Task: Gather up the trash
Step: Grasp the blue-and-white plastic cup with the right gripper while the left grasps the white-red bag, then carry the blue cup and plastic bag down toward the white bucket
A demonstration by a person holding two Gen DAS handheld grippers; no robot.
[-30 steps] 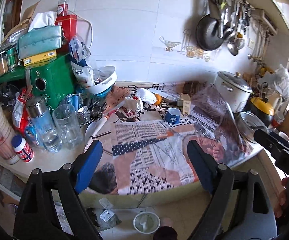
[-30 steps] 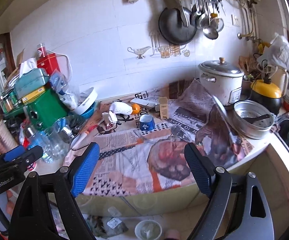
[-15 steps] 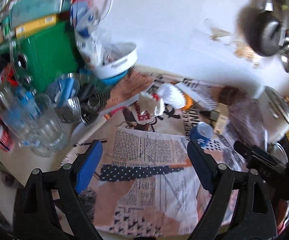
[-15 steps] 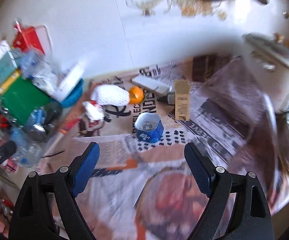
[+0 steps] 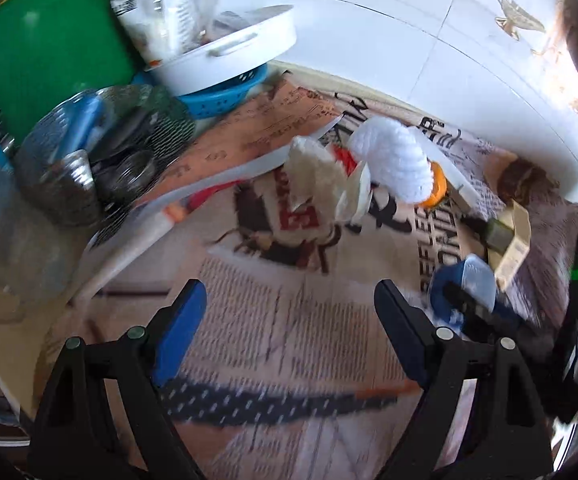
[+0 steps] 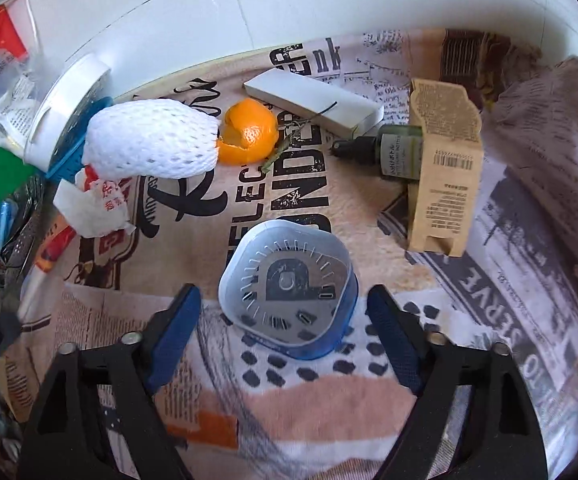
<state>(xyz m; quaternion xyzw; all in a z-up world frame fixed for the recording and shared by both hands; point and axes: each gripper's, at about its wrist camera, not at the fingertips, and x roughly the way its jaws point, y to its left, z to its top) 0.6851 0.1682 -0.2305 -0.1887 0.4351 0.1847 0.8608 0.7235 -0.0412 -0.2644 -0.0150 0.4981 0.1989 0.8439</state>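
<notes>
A blue plastic cup [image 6: 287, 300] stands upright on the newspaper-print cloth [image 6: 329, 408]. My right gripper [image 6: 283, 314] straddles it with its jaws closing; a gap shows between each pad and the cup. Behind it lie an orange peel [image 6: 249, 132], a white foam fruit net [image 6: 153, 144] and a crumpled paper wrapper [image 6: 93, 208]. My left gripper [image 5: 289, 292] hangs open over bare cloth, nothing between its fingers. The wrapper [image 5: 317, 176] and foam net [image 5: 393, 164] lie ahead of it, and the blue cup [image 5: 465, 288] is off to its right.
A cardboard box [image 6: 445, 168], a green bottle [image 6: 393, 152] and a flat white box [image 6: 313, 100] lie behind the cup. On the left are a green appliance [image 5: 45, 48], a white basin [image 5: 229, 52] on a blue basket, metal strainers [image 5: 89, 168] and glass jars.
Both grippers have come down and forward over the counter. The right jaws have narrowed and the blue cup now stands between them. The left jaws kept their width.
</notes>
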